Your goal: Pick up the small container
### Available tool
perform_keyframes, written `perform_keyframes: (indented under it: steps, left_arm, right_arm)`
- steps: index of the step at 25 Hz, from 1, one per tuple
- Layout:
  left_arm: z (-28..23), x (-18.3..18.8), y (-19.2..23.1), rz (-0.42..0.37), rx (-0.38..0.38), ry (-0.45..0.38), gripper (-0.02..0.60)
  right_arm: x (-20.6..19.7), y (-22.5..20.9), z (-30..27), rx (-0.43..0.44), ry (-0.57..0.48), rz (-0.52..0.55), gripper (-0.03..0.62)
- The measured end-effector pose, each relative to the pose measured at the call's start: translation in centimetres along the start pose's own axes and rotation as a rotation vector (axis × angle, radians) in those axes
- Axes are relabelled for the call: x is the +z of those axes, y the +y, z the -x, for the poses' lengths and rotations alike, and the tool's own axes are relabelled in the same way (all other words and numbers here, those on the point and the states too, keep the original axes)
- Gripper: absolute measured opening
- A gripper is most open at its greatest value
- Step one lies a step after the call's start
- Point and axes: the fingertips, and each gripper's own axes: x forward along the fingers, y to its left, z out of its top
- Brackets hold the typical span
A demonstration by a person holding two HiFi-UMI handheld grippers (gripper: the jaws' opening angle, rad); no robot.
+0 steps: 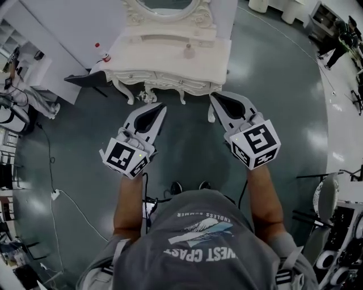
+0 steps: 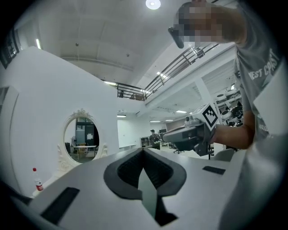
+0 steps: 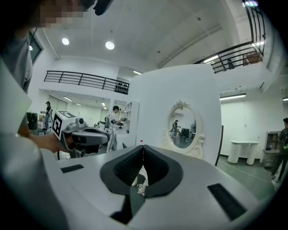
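1. Left gripper [image 2: 144, 152]: jaws pressed together tip to tip, nothing between them. It is held level in the air, short of the table [image 1: 164, 59].
2. Right gripper [image 3: 142, 148]: jaws likewise closed and empty, tipped slightly down. It is alongside the left gripper and apart from it.
3. Small container [image 1: 189, 51]: judged to be the pale item standing on the table top, right of centre, in front of the mirror [image 1: 167, 7]. It is well apart from both grippers and too small for its shape to be read.
4. Red-capped bottle [image 1: 102, 55]: stands at the table's left corner, near the edge.
5. Hazard, closed approach: if the jaws arrive shut, they would probably shove or topple the small container rather than straddle it. They need to open first.
6. Hazard, wrong item: the red-capped bottle is the more conspicuous item and may be taken by mistake.
7. Hazard, poor contrast: the pale container on a pale table makes a misjudged reach likely. An overshoot could strike the mirror base.
8. Hazard, edge: a sweep near the left corner could knock the red-capped bottle to the floor [image 1: 79, 164].
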Motion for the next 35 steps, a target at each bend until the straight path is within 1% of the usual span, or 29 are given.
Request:
perform_keyframes:
  steps: [3, 7, 12, 17, 24, 35]
  left_arm:
    - [-0.5, 0.0, -0.8, -0.007, 0.026, 0.0, 0.017]
    - [-1.1, 0.0, -1.4, -0.011, 0.052, 0.008, 0.015]
    - [-2.3, -0.6, -1.3, 0.002, 0.051, 0.026, 0.017]
    - [-4.3, -1.5, -0.4, 0.011, 0.017, 0.032, 0.015]
    - [-7.7, -2.3, 2.0, 0.027, -0.061, 0.016, 0.015]
    - [-10.9, -3.3, 8.2, 0.044, -0.16, 0.005, 0.016]
  right_arm:
    - [-0.3, -0.9, 0.5, 0.023, -0.018, -0.009, 0.028]
    - [-0.8, -1.8, 1.0, 0.05, -0.013, -0.013, 0.029]
    - [-1.4, -2.8, 0.9, 0.056, -0.008, -0.031, 0.029]
    - [-2.4, -4.6, 0.4, 0.02, 0.005, -0.05, 0.029]
    - [-3.0, -7.2, -1.2, -0.063, 0.03, -0.058, 0.029]
    - [-2.6, -9.4, -6.2, -0.169, 0.052, -0.072, 0.029]
